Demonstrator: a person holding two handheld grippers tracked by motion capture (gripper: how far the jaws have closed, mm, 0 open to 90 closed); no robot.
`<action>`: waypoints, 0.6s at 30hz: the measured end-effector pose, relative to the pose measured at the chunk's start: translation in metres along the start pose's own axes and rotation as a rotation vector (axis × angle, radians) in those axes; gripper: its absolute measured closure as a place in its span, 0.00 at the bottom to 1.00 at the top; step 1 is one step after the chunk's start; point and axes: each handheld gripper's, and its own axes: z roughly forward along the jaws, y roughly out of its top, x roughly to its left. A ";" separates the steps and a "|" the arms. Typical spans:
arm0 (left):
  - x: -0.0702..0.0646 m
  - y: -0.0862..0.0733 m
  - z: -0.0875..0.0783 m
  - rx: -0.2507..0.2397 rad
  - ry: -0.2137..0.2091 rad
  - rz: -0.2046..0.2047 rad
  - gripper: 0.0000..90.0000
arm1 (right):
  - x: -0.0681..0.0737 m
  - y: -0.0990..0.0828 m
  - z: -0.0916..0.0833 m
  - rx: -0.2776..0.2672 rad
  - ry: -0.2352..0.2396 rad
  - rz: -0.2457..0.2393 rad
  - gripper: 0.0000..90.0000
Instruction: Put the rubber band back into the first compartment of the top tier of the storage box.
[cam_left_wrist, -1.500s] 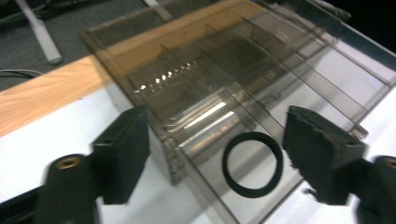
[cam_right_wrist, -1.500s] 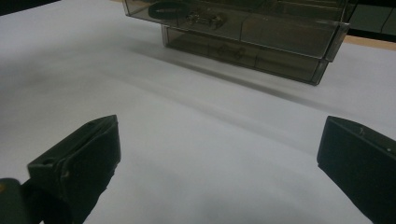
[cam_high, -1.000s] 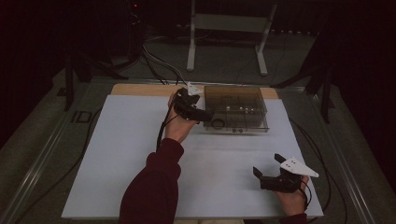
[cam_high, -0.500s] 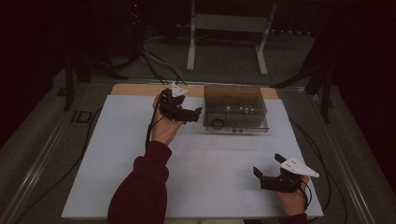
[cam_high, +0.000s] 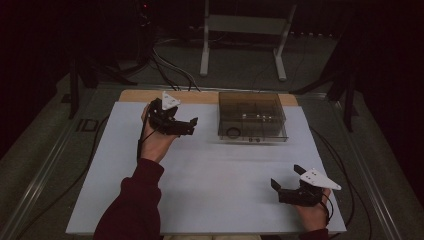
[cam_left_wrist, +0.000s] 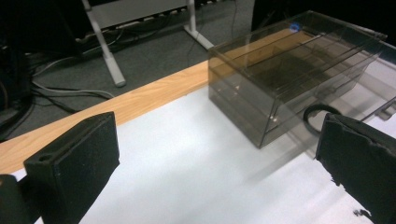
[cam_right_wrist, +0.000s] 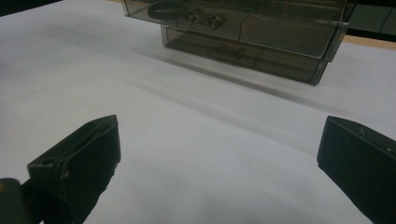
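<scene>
A smoky clear plastic drawer box (cam_high: 252, 115) stands at the back middle of the white mat (cam_high: 210, 185). A black ring (cam_high: 232, 132) lies in its lower drawer, which sticks out a little at the front. My left gripper (cam_high: 191, 126) hovers to the left of the box, apart from it, jaws open and pointing at it. In the left gripper view the box (cam_left_wrist: 289, 70) and ring (cam_left_wrist: 317, 114) lie ahead between the open gripper (cam_left_wrist: 215, 163) jaws. My right gripper (cam_high: 285, 177) rests open near the front right of the mat, facing the box (cam_right_wrist: 243, 28), nothing between its jaws.
A strip of the wooden table edge (cam_high: 195, 96) shows behind the mat. Cables (cam_high: 165, 70) and a white stand's legs (cam_high: 240, 45) are on the floor beyond. Small metal parts (cam_right_wrist: 203, 18) sit in the upper drawer.
My left gripper has drawn back leftward from the box's left front corner and now hangs clear of it. The right gripper has stayed put.
</scene>
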 end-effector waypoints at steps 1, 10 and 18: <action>0.001 -0.002 -0.003 -0.004 0.000 -0.004 0.01 | 0.000 0.000 0.000 0.000 0.000 0.000 0.00; 0.013 -0.027 -0.028 -0.008 0.032 0.004 0.01 | 0.000 0.000 0.000 -0.001 0.001 0.002 0.00; 0.025 -0.054 -0.049 -0.021 0.047 -0.015 0.01 | 0.000 0.000 0.001 -0.001 0.002 0.000 0.00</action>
